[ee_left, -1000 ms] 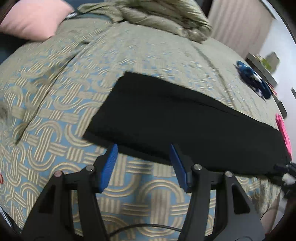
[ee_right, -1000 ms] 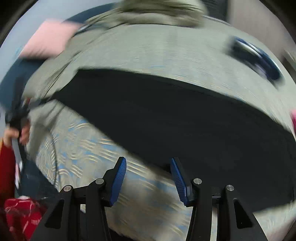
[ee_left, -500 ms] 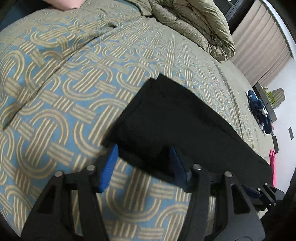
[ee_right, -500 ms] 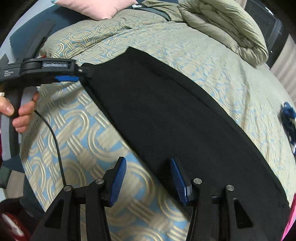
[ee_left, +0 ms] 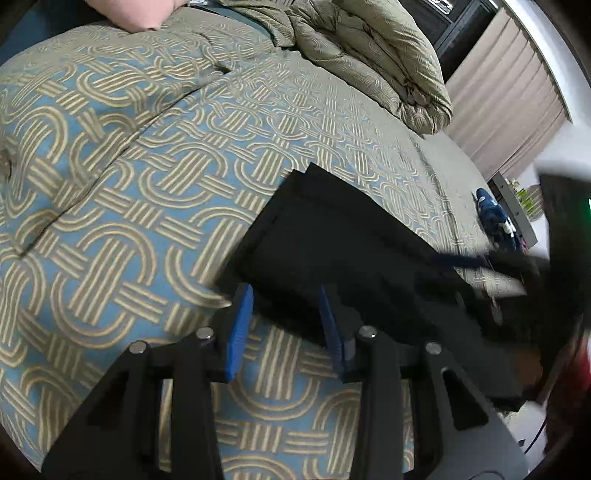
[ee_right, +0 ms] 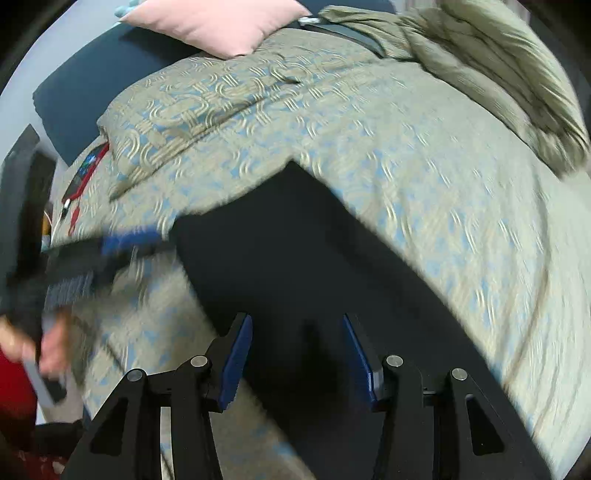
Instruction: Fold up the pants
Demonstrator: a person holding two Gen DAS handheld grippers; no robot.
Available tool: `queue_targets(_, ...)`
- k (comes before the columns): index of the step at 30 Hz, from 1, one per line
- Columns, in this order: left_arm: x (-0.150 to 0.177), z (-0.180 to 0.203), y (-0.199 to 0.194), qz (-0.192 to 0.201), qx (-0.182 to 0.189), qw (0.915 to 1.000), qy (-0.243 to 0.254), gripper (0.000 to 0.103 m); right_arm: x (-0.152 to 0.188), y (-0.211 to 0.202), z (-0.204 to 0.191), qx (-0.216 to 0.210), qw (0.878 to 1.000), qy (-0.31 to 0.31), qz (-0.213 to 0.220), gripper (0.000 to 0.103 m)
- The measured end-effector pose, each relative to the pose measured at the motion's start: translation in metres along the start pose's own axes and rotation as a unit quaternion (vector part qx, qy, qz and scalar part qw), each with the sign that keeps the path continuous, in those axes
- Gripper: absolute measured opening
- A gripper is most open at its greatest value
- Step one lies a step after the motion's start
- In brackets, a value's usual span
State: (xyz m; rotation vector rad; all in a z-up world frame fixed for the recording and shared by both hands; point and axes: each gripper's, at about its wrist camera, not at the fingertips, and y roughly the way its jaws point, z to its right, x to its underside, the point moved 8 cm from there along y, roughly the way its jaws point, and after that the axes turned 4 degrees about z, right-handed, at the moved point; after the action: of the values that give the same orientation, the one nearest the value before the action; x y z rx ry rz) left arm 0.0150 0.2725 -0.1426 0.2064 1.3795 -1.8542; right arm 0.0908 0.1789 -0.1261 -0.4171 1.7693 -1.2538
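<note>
Black pants [ee_left: 351,251], folded into one long strip, lie flat on the patterned bedspread [ee_left: 129,221]. My left gripper [ee_left: 284,325] sits at the strip's near end corner. Its jaws are closing, and the cloth's edge lies between the blue pads, which do not press on it. In the right wrist view the pants [ee_right: 295,258] run from the centre down to my right gripper [ee_right: 299,350]. It hangs open just above the dark cloth, with a wide gap between its pads. The left gripper [ee_right: 147,243] shows there as a blur at the pants' left corner, with a person's hand [ee_right: 51,343] below it.
A bunched olive quilt [ee_left: 369,55] lies at the far side of the bed and a pink pillow [ee_right: 221,26] at its head. A small blue object [ee_left: 493,218] rests on the bed far right. Curtains [ee_left: 517,110] hang beyond. A red flat item [ee_right: 86,166] lies at the bed's left edge.
My left gripper moved up to the pants' end corner and its jaws narrowed. My right gripper swept fast along the strip toward that same end, staying open.
</note>
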Motion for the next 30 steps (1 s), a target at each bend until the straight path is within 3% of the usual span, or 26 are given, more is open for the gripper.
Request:
queue_targets(3,-0.004,-0.002,0.011,-0.005,0.003,0.9999,-0.01,0.038,-0.037,0.03,-0.003,-0.033,0.999,-0.01,-0.008,0.05)
queue_targets(6,-0.009,-0.01,0.018,-0.013,0.011,0.9991,-0.04,0.029,-0.065,0.061,-0.002,-0.029,0.999,-0.024,-0.019,0.05)
queue_targets(8,-0.008,-0.014,0.018,-0.016,0.013,0.9987,-0.047,0.029,-0.078,0.076,0.0,-0.036,0.999,-0.019,-0.023,0.051)
queue_targets(15,-0.005,-0.017,0.018,-0.018,0.009,0.9986,-0.048,0.03,-0.087,0.107,0.0,-0.054,0.997,-0.034,-0.053,0.049)
queue_targets(16,-0.006,-0.016,0.02,-0.015,0.008,0.9988,-0.047,0.029,-0.085,0.11,-0.001,-0.054,0.996,-0.037,-0.056,0.032)
queue_targets(17,-0.008,-0.016,0.022,-0.011,0.004,0.9989,-0.045,0.007,-0.084,0.112,-0.002,-0.058,0.996,-0.036,-0.057,0.018)
queue_targets(18,-0.009,-0.017,0.022,-0.009,-0.002,0.999,-0.044,0.004,-0.085,0.111,-0.002,-0.056,0.997,-0.028,-0.051,0.012)
queue_targets(24,-0.025,-0.001,-0.018,0.055,0.007,0.9979,-0.033,0.001,-0.092,0.09,-0.014,-0.052,0.997,-0.053,-0.009,0.01)
queue_targets(26,-0.032,-0.002,-0.028,0.079,-0.023,0.9965,-0.017,0.0,-0.097,0.09,-0.013,-0.045,0.997,-0.061,-0.002,0.009)
queue_targets(28,-0.033,-0.01,-0.026,0.078,-0.048,0.9958,-0.004,0.0,-0.102,0.093,-0.015,-0.058,0.997,-0.047,0.004,0.006)
queue_targets(30,-0.028,-0.022,-0.019,0.052,-0.043,0.9974,-0.025,0.0,-0.107,0.1,-0.021,-0.071,0.997,-0.039,0.001,0.005)
